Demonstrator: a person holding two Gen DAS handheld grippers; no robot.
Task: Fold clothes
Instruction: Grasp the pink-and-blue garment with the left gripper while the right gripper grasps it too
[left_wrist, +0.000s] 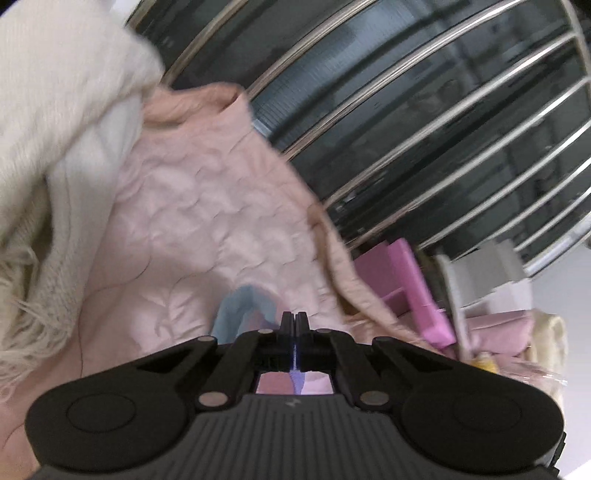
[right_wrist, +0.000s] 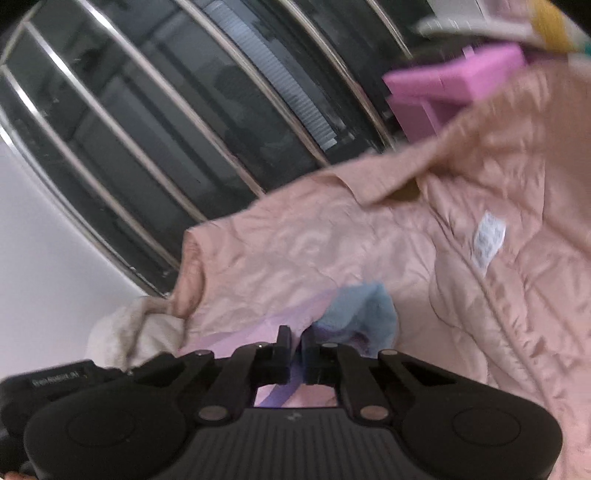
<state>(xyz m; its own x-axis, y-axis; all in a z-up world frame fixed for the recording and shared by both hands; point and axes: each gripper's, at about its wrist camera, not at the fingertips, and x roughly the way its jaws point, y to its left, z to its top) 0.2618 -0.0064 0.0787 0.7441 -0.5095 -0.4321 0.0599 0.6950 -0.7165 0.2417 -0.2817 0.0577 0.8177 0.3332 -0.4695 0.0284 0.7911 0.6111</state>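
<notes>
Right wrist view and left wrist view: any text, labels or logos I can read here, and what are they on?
White care tag sewn inside the pink quilted jacket: bluish print, too blurred to read.
Small label on the black device at the lower left of the right wrist view: pale lettering, too small and blurred to read.
Small pale logo mark on the left gripper body: a symbol, not words.
Nothing else carries text.

**Layout of garments and surroundings**

A quilted jacket is spread centrally. A knitted garment is lain to its left, overlapping it. A small cloth is set on the jacket's near part. Barred glazing stands behind; a box lies far right.
</notes>
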